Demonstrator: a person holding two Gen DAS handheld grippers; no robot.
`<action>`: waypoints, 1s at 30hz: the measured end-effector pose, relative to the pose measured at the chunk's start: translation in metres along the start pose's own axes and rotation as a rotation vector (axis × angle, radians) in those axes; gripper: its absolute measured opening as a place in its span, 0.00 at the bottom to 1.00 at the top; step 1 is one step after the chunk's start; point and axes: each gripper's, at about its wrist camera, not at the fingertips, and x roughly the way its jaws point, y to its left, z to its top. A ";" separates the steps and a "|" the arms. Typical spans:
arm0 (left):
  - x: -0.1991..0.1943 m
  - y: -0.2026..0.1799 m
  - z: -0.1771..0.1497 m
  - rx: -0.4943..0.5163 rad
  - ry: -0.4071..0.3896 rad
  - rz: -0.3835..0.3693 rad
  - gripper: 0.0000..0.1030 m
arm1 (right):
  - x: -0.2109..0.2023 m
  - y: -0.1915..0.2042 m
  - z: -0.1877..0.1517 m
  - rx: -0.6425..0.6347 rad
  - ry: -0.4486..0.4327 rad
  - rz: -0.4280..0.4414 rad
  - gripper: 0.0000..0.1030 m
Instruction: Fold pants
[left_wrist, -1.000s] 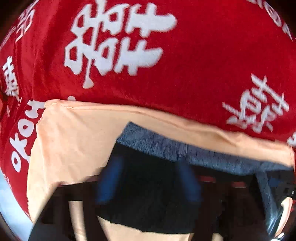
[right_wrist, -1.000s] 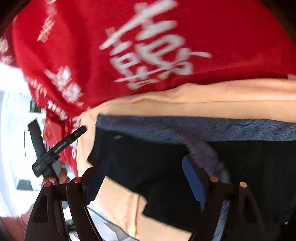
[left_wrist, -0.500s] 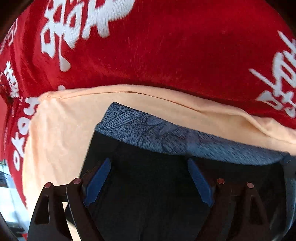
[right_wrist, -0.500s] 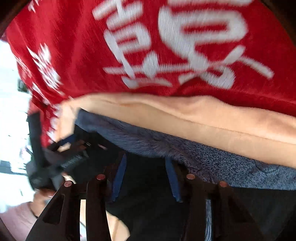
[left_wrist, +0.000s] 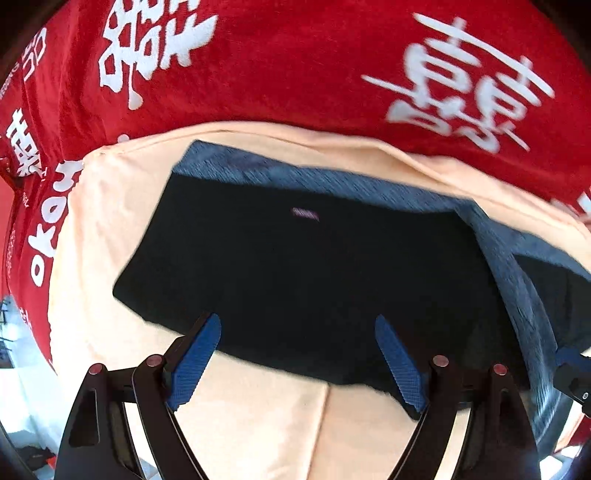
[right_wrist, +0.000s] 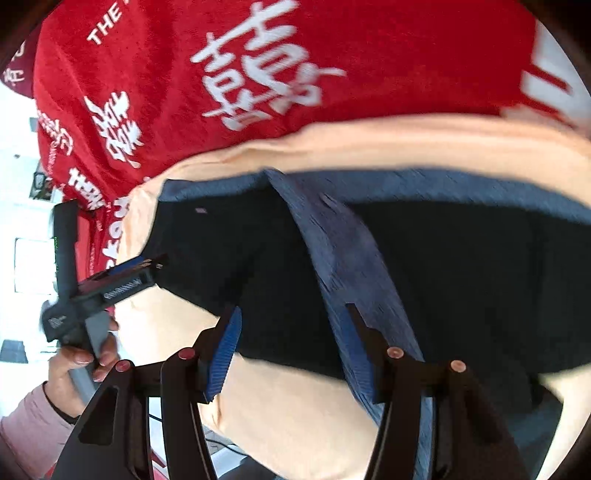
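Black pants (left_wrist: 314, 273) with a grey-blue waistband (left_wrist: 295, 177) lie folded on a peach cloth (left_wrist: 258, 413). They also show in the right wrist view (right_wrist: 461, 273), where a grey-blue band (right_wrist: 343, 258) crosses them diagonally. My left gripper (left_wrist: 297, 363) is open and empty, its blue pads (left_wrist: 195, 362) just above the near edge of the pants. My right gripper (right_wrist: 291, 354) is open and empty above the pants' near edge. The left gripper (right_wrist: 110, 284) also shows at the left of the right wrist view, held by a hand.
A red cloth with white characters (left_wrist: 295, 66) covers the surface beyond the peach cloth and also shows in the right wrist view (right_wrist: 258, 74). The surface drops off at the left, where a bright room (right_wrist: 22, 258) shows.
Both grippers have pulled back from the pants, so more of the folded black garment shows. The right gripper's jaws have widened since half a second ago.
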 end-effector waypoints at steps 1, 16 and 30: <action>-0.005 -0.005 -0.007 0.010 -0.001 -0.003 0.84 | -0.004 -0.005 -0.009 0.013 -0.005 -0.008 0.58; -0.065 -0.070 -0.130 0.304 -0.038 -0.116 0.84 | -0.068 -0.078 -0.224 0.255 -0.121 -0.204 0.59; -0.043 -0.225 -0.188 0.472 0.048 -0.322 0.84 | -0.079 -0.176 -0.320 0.480 -0.104 -0.265 0.59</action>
